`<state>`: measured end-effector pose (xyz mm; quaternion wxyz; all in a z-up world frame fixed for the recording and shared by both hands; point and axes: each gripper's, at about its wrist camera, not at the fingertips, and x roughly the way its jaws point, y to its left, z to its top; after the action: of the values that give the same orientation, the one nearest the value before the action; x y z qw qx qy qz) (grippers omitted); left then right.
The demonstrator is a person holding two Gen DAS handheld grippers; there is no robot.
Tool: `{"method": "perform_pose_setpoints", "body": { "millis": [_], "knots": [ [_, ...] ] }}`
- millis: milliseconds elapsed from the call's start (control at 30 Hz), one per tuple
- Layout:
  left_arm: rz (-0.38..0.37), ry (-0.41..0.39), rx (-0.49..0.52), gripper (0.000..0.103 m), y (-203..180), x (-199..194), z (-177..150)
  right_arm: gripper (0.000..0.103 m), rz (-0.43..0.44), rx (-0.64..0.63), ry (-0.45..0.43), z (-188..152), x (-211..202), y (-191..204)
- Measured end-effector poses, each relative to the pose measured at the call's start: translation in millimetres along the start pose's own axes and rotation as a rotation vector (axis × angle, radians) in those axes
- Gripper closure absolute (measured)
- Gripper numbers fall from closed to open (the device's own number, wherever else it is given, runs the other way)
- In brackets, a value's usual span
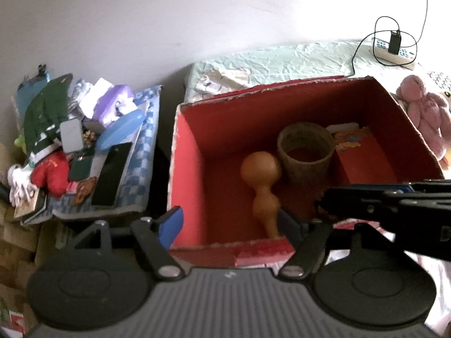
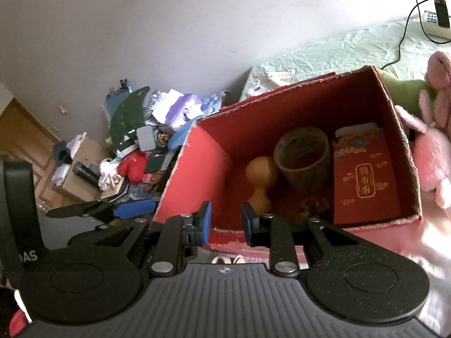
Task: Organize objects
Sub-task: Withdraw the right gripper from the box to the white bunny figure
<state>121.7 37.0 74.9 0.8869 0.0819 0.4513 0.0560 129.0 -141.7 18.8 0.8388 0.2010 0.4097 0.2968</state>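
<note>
**Now both grippers wait empty at the near edge of the red box**

Closest to me, low in the left wrist view, my left gripper is spread wide, its blue pads either side of the near wall of the red box, holding nothing. In the right wrist view my right gripper sits low centre, fingers parted by a narrow gap with nothing between them, just short of the same wall.

Inside the box, the items stand side by side along the floor, which I judge is deliberate packing. A tan gourd lies at centre, neck toward me. Just right of it a brown cylindrical cup stands upright, mouth open. Right of that, a red packet with gold print lies flat against the right wall. A small dark object in front of the cup is too blurred to name.

Beyond the box, at right of frame, a pink plush toy rests against the outer wall on the pale green bedsheet; I judge it a likely next item. Far left, a cluttered pile covers a side surface. Upper right, a power strip lies by the wall.
</note>
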Motion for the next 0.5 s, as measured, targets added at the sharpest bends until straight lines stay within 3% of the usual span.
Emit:
{"method": "perform_pose_setpoints", "body": {
  "millis": [133, 500],
  "knots": [
    [0.017, 0.007, -0.042, 0.02, 1.2, -8.7, -9.0, 0.075, 0.028, -0.043, 0.004, -7.9, -5.2, 0.7],
    [0.045, 0.065, -0.161, 0.021, 10.6, -13.2, -43.9, 0.075, 0.121, -0.056, 0.083, -31.8, 5.2, -6.6]
  ]
}}
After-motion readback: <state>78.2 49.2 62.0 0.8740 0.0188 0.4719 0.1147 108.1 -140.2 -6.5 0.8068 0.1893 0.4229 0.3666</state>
